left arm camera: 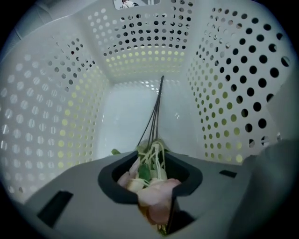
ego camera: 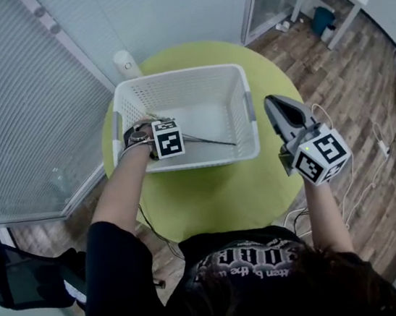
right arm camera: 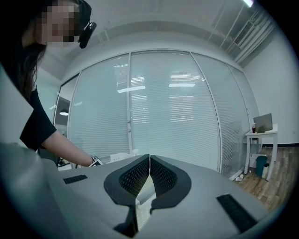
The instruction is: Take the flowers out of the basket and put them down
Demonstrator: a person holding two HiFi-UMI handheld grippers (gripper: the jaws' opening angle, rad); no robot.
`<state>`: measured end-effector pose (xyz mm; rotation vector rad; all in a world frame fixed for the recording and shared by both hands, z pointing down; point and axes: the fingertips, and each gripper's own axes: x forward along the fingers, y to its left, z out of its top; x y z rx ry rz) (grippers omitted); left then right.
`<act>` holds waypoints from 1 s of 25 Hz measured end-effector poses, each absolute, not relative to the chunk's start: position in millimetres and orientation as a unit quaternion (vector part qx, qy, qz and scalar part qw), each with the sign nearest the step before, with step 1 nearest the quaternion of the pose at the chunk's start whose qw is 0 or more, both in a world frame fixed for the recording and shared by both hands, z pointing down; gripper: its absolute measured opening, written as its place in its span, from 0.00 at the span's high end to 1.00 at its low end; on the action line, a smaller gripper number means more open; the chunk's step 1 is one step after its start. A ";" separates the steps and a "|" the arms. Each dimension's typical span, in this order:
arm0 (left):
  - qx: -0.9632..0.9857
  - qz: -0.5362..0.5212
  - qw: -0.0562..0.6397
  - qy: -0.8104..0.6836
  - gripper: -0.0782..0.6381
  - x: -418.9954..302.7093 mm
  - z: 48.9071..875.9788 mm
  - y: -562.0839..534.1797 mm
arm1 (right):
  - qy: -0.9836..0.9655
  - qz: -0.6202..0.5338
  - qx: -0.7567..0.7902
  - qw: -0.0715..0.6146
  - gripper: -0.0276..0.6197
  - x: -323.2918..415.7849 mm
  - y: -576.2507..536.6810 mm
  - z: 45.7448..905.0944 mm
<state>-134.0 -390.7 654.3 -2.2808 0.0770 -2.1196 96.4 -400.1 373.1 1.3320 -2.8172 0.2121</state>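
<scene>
A white perforated basket (ego camera: 179, 76) stands on a round green surface (ego camera: 218, 194). A small white cylinder (ego camera: 126, 63) stands just behind the basket's far left corner.

The left hand-held gripper (ego camera: 153, 141) points straight down into the near left part of the basket, its marker cube level with the rim. In the left gripper view, this hand-held gripper (left arm camera: 150, 154) is pinching the flowers (left arm camera: 154, 189). Pink and cream blossoms, a green leaf and pale looped strands are bunched between its dark pads, and petals are squeezed in the narrow gap nearest the camera. Thin dark stems (left arm camera: 156, 109) run from the bunch along the smooth white floor of the basket toward its far wall (left arm camera: 140, 46). In the head view the same stems (ego camera: 214, 142) lie across the basket floor to the right of the left hand-held gripper.

The right hand-held gripper (ego camera: 274, 103) is held level outside the basket, just beyond its right wall and above the edge of the surface. In the right gripper view its jaws are pressed together with nothing between them (right arm camera: 149, 158), and it faces a glass wall with blinds (right arm camera: 168, 107).
</scene>
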 end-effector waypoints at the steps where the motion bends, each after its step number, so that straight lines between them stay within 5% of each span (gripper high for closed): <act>1: -0.734 -0.678 0.016 0.027 0.70 -133.1 652.7 -391.7 | -0.902 0.067 0.426 0.009 0.91 95.8 -399.7 372.4; 25: -0.762 -0.631 0.091 0.114 0.79 -128.0 563.6 -413.7 | -0.902 0.038 0.429 -0.011 0.91 94.3 -372.3 343.5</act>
